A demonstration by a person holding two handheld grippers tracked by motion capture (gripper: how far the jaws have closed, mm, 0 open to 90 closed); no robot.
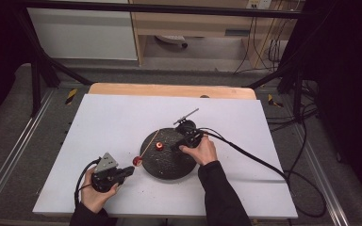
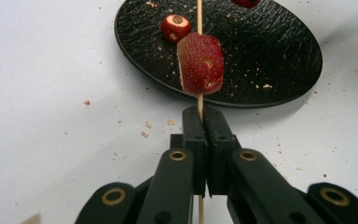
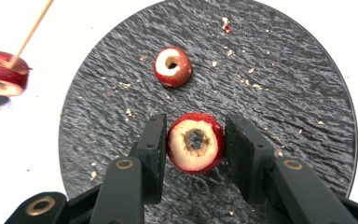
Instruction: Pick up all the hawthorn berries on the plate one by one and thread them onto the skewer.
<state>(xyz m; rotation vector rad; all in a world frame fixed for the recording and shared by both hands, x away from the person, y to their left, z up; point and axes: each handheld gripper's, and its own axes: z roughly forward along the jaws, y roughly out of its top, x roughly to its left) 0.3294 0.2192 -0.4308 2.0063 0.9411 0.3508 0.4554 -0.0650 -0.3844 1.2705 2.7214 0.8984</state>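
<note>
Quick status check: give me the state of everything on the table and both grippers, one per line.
Left gripper: shut on skewer.
Skewer: held, one fruit piece threaded.
Threaded piece: on skewer, above the plate edge.
Right gripper: open, jaws either side of cored piece.
Cored piece: on plate, not gripped.
Second piece: loose on plate.

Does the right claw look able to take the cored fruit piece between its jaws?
Probably yes. The right claw is open with a jaw on either side of the near fruit piece on the plate; nothing lies between. The other piece sits apart, farther off.
</note>
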